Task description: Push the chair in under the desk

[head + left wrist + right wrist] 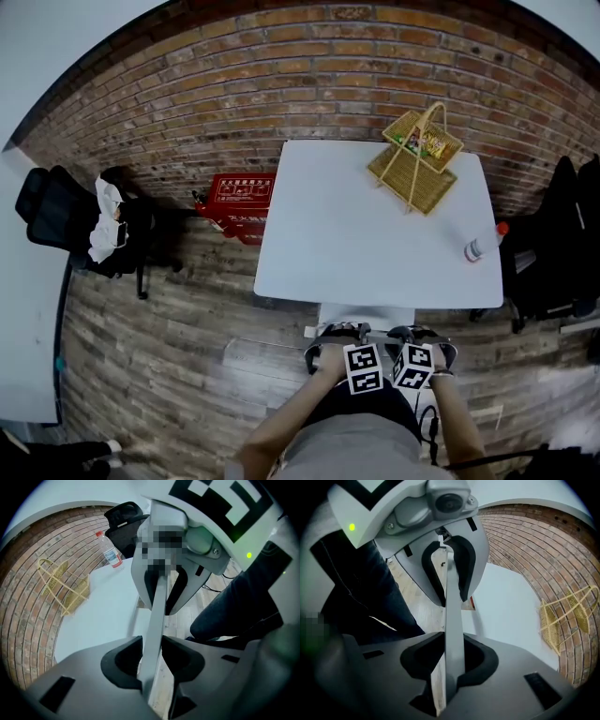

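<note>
Both tools gripped the top edge of the chair back (pixel 154 620). The left tool (pixel 151 656) and right tool (pixel 451 657) each had their jaws closed on that thin pale edge, held narrowly apart only by its thickness.

- Position: the tools sat side by side on the edge, close together, left tool (pixel 339 332) beside right tool (pixel 420 333).
- Chair (pixel 366 314): centred at the near side of the bench (pixel 375 225), its seat apparently just reaching under the near edge.
- Key relation: the bench lay straight ahead of both tools, beyond the chair back. The gripped edge ran crosswise, parallel to the bench's near edge.
- Judgement: neither hand was nearer, so an even forward push should suit.
</note>
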`<move>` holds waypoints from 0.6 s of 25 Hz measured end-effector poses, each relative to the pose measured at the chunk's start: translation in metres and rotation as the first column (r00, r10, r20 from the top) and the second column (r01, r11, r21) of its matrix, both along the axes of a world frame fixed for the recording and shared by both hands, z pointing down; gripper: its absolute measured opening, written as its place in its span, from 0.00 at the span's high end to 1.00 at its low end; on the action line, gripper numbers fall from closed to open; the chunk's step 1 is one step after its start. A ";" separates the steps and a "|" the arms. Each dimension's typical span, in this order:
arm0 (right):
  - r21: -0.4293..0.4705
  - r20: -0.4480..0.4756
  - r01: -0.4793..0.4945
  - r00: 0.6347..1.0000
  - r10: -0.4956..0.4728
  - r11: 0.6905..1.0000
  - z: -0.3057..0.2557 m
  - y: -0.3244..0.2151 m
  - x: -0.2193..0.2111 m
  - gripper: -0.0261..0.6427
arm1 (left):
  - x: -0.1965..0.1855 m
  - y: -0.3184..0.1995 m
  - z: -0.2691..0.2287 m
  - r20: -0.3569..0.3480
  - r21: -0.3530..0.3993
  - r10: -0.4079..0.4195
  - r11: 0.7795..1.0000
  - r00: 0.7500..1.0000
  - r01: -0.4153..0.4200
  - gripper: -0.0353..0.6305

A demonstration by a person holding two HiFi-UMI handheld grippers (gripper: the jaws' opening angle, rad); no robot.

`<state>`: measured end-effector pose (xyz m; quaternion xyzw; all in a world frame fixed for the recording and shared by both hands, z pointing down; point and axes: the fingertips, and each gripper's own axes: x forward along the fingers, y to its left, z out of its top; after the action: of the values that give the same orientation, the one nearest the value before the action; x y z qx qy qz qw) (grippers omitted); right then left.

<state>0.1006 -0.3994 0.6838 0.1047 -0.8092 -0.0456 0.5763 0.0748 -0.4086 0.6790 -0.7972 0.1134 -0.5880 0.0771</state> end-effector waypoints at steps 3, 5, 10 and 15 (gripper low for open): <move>-0.003 0.000 0.000 1.000 0.000 1.000 0.000 -0.008 0.002 0.82 | 0.002 -0.008 0.000 -0.001 0.000 0.002 1.000 1.000 -0.002 0.74; -0.004 0.001 0.001 1.000 -0.001 1.000 0.000 -0.014 0.003 0.82 | 0.002 -0.014 -0.001 -0.001 0.002 0.002 1.000 1.000 -0.002 0.74; -0.009 0.001 0.002 1.000 -0.002 1.000 -0.002 -0.026 0.003 0.82 | 0.002 -0.026 -0.002 0.000 0.000 -0.004 1.000 1.000 0.004 0.74; -0.007 0.003 0.011 1.000 -0.011 1.000 -0.001 -0.035 0.005 0.82 | 0.004 -0.035 0.000 0.008 0.003 -0.017 1.000 1.000 0.017 0.74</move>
<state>0.1052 -0.4349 0.6831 0.0982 -0.8109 -0.0459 0.5750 0.0786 -0.4434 0.6790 -0.7937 0.1208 -0.5917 0.0734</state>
